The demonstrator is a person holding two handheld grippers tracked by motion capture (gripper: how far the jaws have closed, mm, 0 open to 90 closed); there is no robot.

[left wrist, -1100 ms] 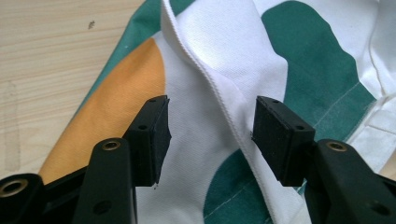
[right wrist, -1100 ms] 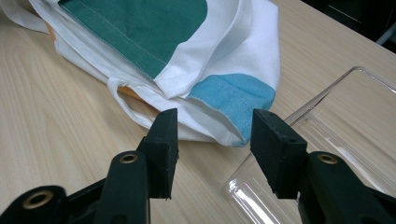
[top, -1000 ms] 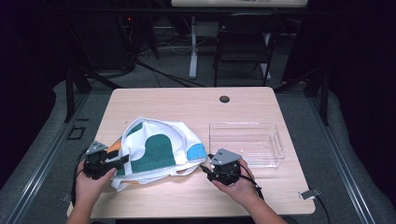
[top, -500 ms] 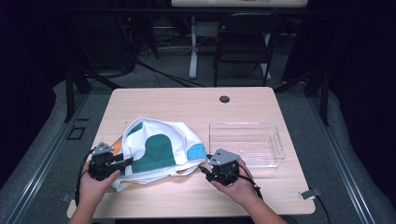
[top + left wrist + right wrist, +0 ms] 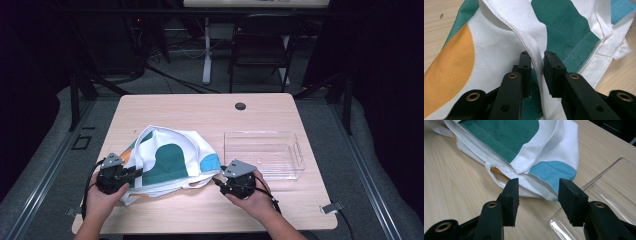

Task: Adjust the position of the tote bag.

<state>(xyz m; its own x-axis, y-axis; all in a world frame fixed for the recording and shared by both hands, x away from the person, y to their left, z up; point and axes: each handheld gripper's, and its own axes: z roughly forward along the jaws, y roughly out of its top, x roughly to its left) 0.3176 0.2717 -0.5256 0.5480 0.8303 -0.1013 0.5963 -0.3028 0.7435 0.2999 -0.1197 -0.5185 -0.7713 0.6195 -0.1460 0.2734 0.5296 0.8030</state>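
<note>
**One cloth bag, one clear tray, two grippers on a wooden table**

One cloth bag (image 5: 167,162), one clear plastic tray (image 5: 264,154) and two hand-held grippers are counted on one pale wooden table (image 5: 200,112). A single round dark grommet (image 5: 240,106) is set into the tabletop near its far edge.

The tray is seen to be rectangular, shallow and transparent, with rounded corners and a small lip at its right end; nothing is seen lying in it. It is placed just to the right of the bag, near it.

The bag is spread loosely at the near left of the table, crumpled rather than flat. It is made of white woven canvas with stitched hems, and is printed with a large dark green patch, an orange rounded patch and a light blue patch. Thin white strap loops are trailed along its near edge.

The left gripper (image 5: 537,67) has just been closing, and a raised, stitched white fold of the bag is pinched between its jaws at the bag's left side. The right gripper (image 5: 537,200) is held spread apart, its jaws set just before the bag's blue corner and the tray's near corner, with nothing gripped between them.
</note>
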